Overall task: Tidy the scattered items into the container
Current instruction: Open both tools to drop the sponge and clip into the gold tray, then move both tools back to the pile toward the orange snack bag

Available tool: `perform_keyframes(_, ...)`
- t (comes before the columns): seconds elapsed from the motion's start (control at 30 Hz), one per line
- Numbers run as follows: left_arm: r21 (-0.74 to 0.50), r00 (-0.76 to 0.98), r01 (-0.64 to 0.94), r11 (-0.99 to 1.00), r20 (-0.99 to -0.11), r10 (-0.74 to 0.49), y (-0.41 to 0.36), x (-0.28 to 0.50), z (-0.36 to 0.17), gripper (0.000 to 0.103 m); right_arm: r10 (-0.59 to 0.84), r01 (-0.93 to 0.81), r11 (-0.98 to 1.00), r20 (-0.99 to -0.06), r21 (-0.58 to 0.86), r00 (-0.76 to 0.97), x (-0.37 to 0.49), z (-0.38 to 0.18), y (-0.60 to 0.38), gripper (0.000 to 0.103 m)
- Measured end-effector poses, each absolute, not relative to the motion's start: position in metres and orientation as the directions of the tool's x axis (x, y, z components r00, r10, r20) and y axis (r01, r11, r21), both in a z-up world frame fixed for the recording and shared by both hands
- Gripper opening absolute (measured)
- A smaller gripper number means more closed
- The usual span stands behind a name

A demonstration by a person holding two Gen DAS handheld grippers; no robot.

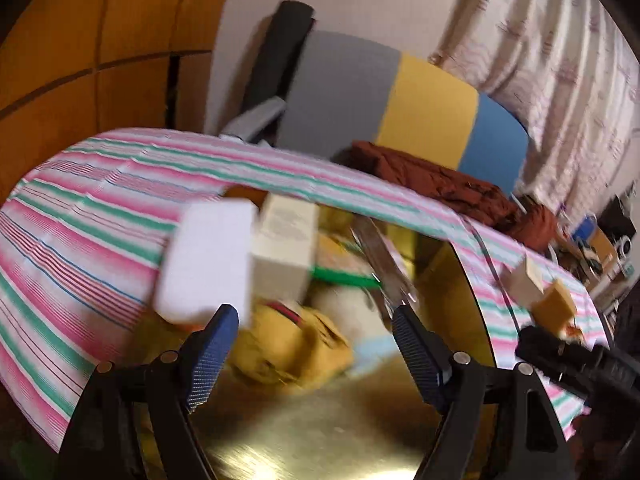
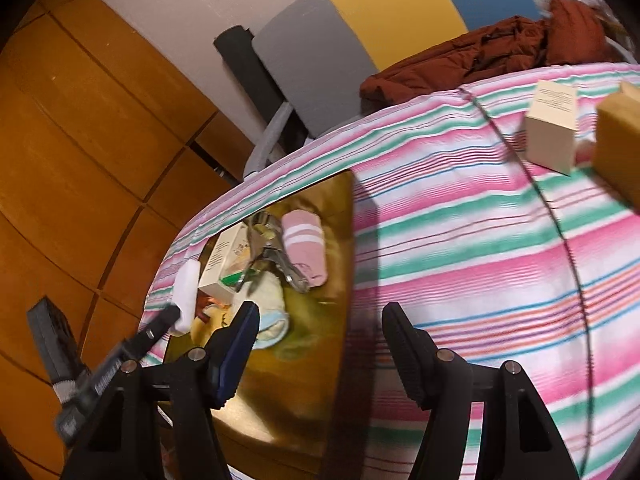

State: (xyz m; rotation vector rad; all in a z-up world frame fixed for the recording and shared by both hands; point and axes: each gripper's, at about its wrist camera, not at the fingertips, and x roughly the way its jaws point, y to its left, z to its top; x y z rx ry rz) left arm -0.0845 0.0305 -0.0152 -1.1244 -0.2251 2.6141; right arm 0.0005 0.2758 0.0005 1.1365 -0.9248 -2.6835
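Though hidden elsewhere, pink sock rightward.

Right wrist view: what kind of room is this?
Probably a lived-in home room, not a lab. A striped cloth covers the work surface, a rust-brown garment lies bunched at its far edge, and wooden panelling lines the wall. Patterned curtains hang nearby.

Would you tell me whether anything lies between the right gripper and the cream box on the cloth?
Nothing solid: between the right gripper and the cream box is only striped cloth, crossed by a thin dark line. The sponge sits beside the box.
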Motion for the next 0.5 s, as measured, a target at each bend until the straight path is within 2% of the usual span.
perform_keyframes(0.2,-0.288,-0.635,-0.244,-0.926,-0.674,0.377,0.059,-0.065,-0.012,0.080,-0.238,-0.180,-0.820,-0.611,0.543,-0.755,0.020,0.011,0.299,0.066)
perform_keyframes(0.5,-0.262,-0.588,-0.403,-0.877,-0.661,0.467,0.121,-0.024,-0.003,0.080,-0.137,-0.283,-0.812,-0.638,0.510,-0.757,0.064,-0.002,0.346,0.066)
